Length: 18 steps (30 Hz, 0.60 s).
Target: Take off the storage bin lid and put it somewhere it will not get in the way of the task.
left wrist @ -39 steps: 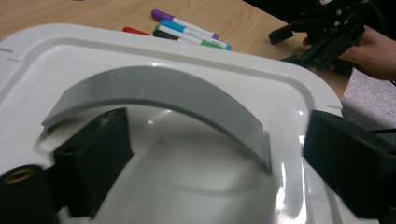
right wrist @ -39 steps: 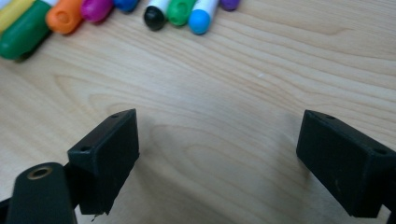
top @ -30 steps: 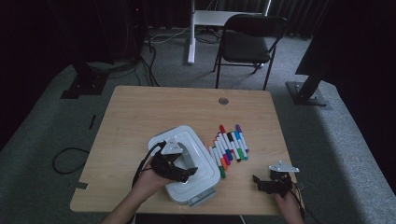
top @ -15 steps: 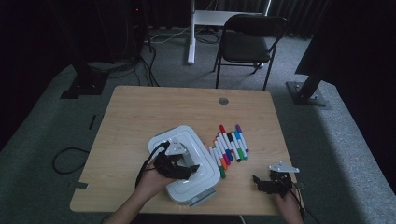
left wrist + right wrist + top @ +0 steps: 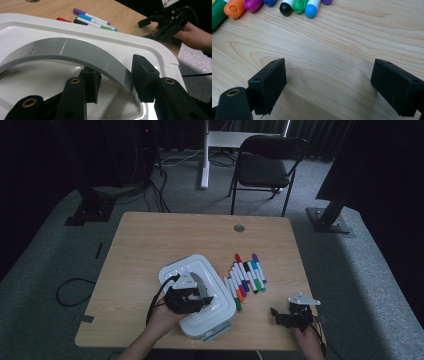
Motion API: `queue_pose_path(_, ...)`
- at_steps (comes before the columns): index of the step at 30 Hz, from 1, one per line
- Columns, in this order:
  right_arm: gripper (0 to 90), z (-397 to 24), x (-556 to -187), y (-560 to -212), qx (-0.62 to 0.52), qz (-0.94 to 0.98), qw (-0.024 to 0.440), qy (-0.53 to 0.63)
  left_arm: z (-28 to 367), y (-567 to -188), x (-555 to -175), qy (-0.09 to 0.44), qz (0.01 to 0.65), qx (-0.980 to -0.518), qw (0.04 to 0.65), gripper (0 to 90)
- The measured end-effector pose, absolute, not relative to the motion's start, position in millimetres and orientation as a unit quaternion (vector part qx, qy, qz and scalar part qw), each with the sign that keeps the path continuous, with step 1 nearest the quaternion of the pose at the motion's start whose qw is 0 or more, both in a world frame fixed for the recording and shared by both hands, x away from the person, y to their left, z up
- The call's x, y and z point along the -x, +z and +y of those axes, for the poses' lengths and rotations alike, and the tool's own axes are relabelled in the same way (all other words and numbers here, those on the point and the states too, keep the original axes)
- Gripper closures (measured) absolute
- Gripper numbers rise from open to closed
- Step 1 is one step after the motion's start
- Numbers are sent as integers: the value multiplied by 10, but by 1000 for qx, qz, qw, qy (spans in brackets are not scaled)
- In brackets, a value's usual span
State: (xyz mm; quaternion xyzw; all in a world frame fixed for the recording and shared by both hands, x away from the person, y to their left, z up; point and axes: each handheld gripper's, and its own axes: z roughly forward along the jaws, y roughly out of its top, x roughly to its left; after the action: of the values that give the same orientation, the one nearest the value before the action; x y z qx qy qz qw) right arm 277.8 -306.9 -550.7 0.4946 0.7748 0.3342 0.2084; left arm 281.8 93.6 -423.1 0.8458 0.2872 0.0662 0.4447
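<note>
A white plastic box point(image 5: 220, 300) with a grey arched handle point(image 5: 203, 283) lies on the wooden table point(image 5: 150, 245). My left gripper point(image 5: 192, 301) sits over it. In the left gripper view its jaws have just been closing, and the pads point(image 5: 143, 73) now press on either edge of the handle point(image 5: 75, 51), so my left gripper point(image 5: 116, 76) is shut on it. A row of several coloured markers point(image 5: 246, 277) lies right of the box. My right gripper point(image 5: 278, 313) rests near the front right corner, and in its own view my right gripper point(image 5: 329, 82) is open over bare wood.
Marker caps point(image 5: 287, 6) lie just beyond the right jaws. A round cable hole point(image 5: 239, 228) sits near the table's far edge. A black chair point(image 5: 265, 167) and stand bases are on the carpet behind, and a cable loop point(image 5: 72, 290) lies on the floor at the left.
The left gripper's jaws have drawn together around the grey handle. Both hands stay where they were.
</note>
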Motion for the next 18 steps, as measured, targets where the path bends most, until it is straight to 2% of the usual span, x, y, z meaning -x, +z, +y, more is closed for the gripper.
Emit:
queue_pose_path(10, 127, -3069, -2778, -5507, -495, 775, 208, 334, 1008, -4172, -2754, 44, 277, -842, 461, 651)
queue_pose_path(15, 127, -3070, -2778, -5506, -495, 775, 208, 335, 1069, -4075, -2720, 34, 267, -837, 476, 718)
queue_pose_path(18, 127, -3069, -2779, -5506, -495, 775, 208, 334, 1115, -3985, -2674, 37, 260, -835, 483, 721)
